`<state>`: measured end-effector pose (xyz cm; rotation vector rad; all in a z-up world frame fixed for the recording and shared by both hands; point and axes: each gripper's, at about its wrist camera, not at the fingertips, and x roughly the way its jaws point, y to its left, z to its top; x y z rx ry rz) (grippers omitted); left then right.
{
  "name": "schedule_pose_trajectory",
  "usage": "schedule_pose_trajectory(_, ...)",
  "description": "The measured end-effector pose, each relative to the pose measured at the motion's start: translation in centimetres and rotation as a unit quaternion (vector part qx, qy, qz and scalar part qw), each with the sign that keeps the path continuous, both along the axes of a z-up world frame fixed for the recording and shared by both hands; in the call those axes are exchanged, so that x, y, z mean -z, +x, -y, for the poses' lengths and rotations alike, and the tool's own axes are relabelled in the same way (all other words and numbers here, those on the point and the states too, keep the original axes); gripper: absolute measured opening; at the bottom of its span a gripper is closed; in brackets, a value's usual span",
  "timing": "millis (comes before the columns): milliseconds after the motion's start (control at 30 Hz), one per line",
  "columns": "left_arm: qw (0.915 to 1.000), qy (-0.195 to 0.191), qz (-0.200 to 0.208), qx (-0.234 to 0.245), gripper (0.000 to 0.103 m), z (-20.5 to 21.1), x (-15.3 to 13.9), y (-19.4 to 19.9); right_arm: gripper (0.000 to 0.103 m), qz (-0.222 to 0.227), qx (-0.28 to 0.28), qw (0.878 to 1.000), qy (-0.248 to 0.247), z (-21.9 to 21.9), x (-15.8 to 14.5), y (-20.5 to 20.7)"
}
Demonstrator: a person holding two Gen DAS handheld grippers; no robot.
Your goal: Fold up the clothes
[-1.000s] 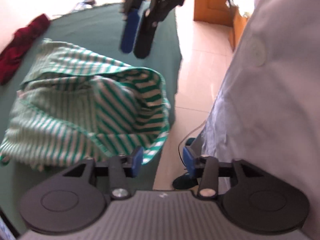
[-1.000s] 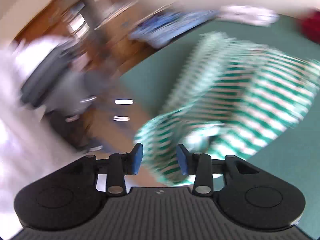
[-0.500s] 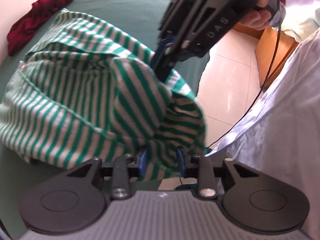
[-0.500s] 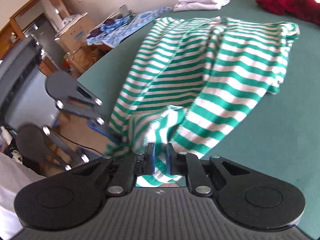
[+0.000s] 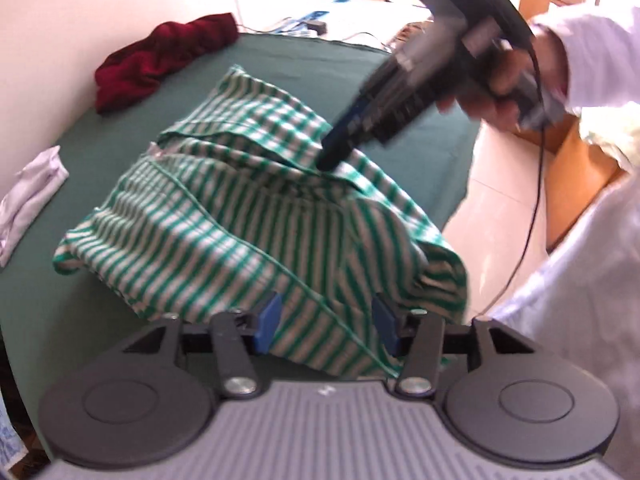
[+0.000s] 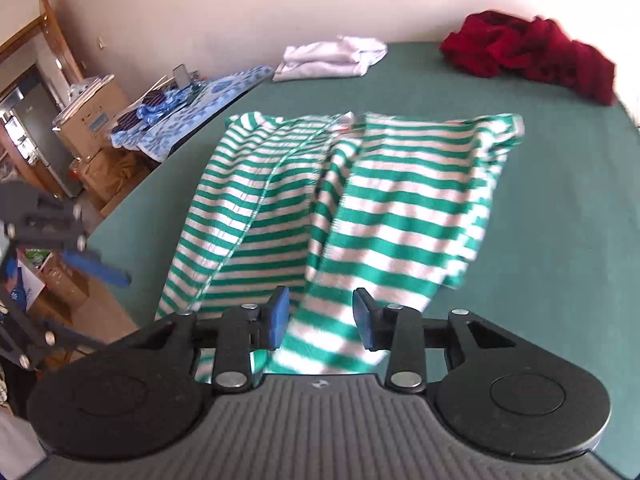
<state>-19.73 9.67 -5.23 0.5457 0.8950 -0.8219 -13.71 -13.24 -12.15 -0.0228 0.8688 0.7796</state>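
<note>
Striped shirt [image 5: 224, 236] sits rumpled on the green table [image 6: 560, 220], half-gathered. Both the left hand-held gripper [image 5: 326, 326] and right hand-held gripper [image 6: 320, 316] gape wide over its near edge, pinching nothing; looks like they're lining up a grab.

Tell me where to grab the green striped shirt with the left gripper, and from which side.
Grip the striped shirt by its near edge, the part that hangs past the green table edge. The left gripper is open there, with cloth between its fingers, so close straight ahead from the person's side. The free-hanging edge probably lets both fingers get around it; the middle is heaped in folds.
</note>
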Motion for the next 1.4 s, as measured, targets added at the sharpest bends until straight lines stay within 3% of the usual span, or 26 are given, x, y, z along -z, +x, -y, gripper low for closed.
schedule_pose_trajectory(33, 1.0000, -0.001, -0.002, -0.009, 0.053, 0.3, 0.5, 0.9, 0.036, -0.001, 0.001, 1.000, -0.010, -0.7, 0.6, 0.3)
schedule_pose_trajectory(67, 0.9998, -0.001, -0.003, -0.018, 0.052, 0.5, 1.0, 1.9, 0.022, -0.001, 0.011, 1.000, -0.029, -1.3, 1.0, 0.6)
schedule_pose_trajectory(100, 0.9997, 0.001, -0.012, -0.021, 0.049, 1.0, 1.8, 2.5, 0.015, -0.006, 0.019, 0.999, -0.038, -1.7, 1.4, 0.8)
schedule_pose_trajectory(167, 0.9992, 0.005, -0.028, -0.029, 0.046, 1.9, 3.5, 3.7, 0.011, -0.021, 0.033, 0.999, -0.022, -1.8, 1.7, 1.2)
schedule_pose_trajectory(267, 0.9986, -0.006, -0.044, -0.030, 0.046, 2.6, 5.1, 4.3, 0.013, -0.020, 0.007, 1.000, 0.000, -2.4, 1.6, 0.8)
schedule_pose_trajectory(333, 0.9989, -0.011, -0.041, -0.020, 0.050, 3.2, 5.3, 3.8, 0.020, 0.008, -0.009, 1.000, -0.026, -3.3, 1.7, 0.3)
schedule_pose_trajectory(400, 0.9992, -0.006, -0.038, -0.005, 0.051, 3.7, 5.4, 3.2, 0.018, 0.037, -0.019, 0.997, -0.059, -4.0, 1.9, -0.1)
schedule_pose_trajectory(433, 0.9994, 0.000, -0.033, -0.002, 0.051, 3.9, 5.4, 3.0, 0.024, 0.036, -0.018, 0.997, -0.060, -4.1, 1.5, -0.3)
schedule_pose_trajectory(533, 0.9993, -0.002, -0.036, -0.013, 0.052, 3.3, 4.7, 2.8, 0.041, 0.030, -0.009, 0.999, -0.025, -2.2, -0.1, -1.3)
schedule_pose_trajectory(600, 0.9980, -0.019, -0.041, -0.045, 0.053, 1.8, 4.0, 2.2, 0.040, 0.029, 0.004, 1.000, -0.008, 0.0, -1.1, -2.1)
schedule_pose_trajectory(633, 0.9967, -0.028, -0.046, -0.060, 0.055, 0.8, 3.8, 1.7, 0.040, 0.022, 0.009, 1.000, 0.001, 1.1, -1.3, -2.5)
schedule_pose_trajectory(767, 0.9852, -0.055, -0.077, -0.143, 0.054, -3.2, 4.7, -0.6, 0.039, -0.084, 0.024, 0.995, 0.049, 5.9, 0.3, -3.6)
schedule_pose_trajectory(833, 0.9782, -0.065, -0.092, -0.174, 0.050, -4.6, 5.5, -2.0, 0.036, -0.133, 0.026, 0.988, 0.069, 7.1, 1.5, -4.1)
schedule_pose_trajectory(933, 0.9741, -0.067, -0.101, -0.191, 0.042, -5.1, 6.5, -3.3, 0.032, -0.196, 0.023, 0.976, 0.094, 7.4, 3.6, -4.8)
schedule_pose_trajectory(1100, 0.9677, -0.101, -0.108, -0.204, 0.045, -5.1, 6.4, -2.2, 0.033, -0.187, -0.001, 0.978, 0.093, 6.0, 3.7, -5.1)
schedule_pose_trajectory(1300, 0.9654, -0.111, -0.120, -0.203, 0.046, -5.1, 6.0, -2.5, 0.033, -0.176, -0.030, 0.979, 0.101, 4.8, 3.0, -5.4)
schedule_pose_trajectory(1367, 0.9655, -0.128, -0.107, -0.200, 0.053, -5.5, 4.9, -3.5, 0.034, -0.175, -0.035, 0.979, 0.100, 4.5, 3.0, -5.4)
schedule_pose_trajectory(1400, 0.9664, -0.128, -0.098, -0.201, 0.060, -5.5, 4.5, -3.8, 0.036, -0.176, -0.035, 0.979, 0.099, 4.4, 3.1, -5.4)
